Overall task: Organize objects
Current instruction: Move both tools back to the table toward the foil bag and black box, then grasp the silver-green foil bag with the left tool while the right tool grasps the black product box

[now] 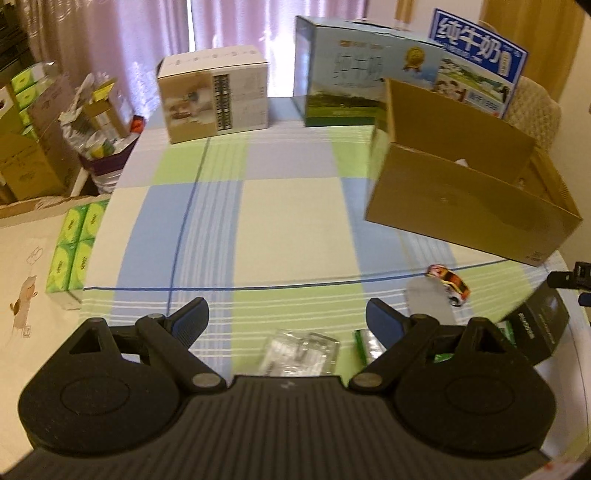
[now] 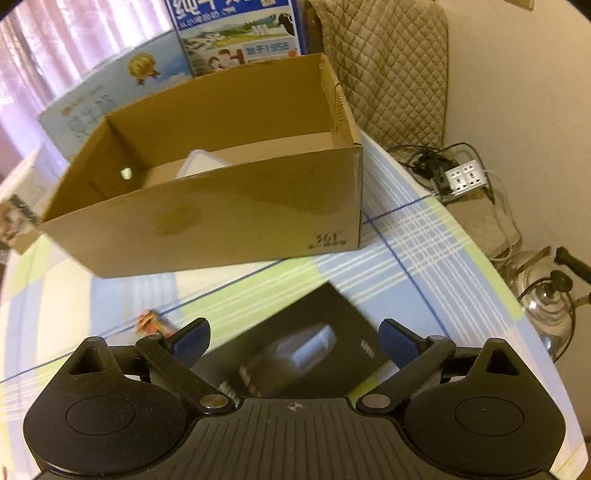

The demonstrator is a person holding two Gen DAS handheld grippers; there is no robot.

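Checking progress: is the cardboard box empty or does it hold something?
Not empty. The cardboard box is open-topped, with a white item lying inside.

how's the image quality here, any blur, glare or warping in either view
Left wrist view: backlit, the curtains washed out; the toy car and clear packet smeared by motion blur; fisheye bends the table edge. Right wrist view: the black box is blurred with a glare patch; the cardboard box bows from distortion.

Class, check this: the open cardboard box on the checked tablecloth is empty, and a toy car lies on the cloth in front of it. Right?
Not quite. The cardboard box is not empty: the right wrist view shows a white thing inside. The toy car does lie in front.
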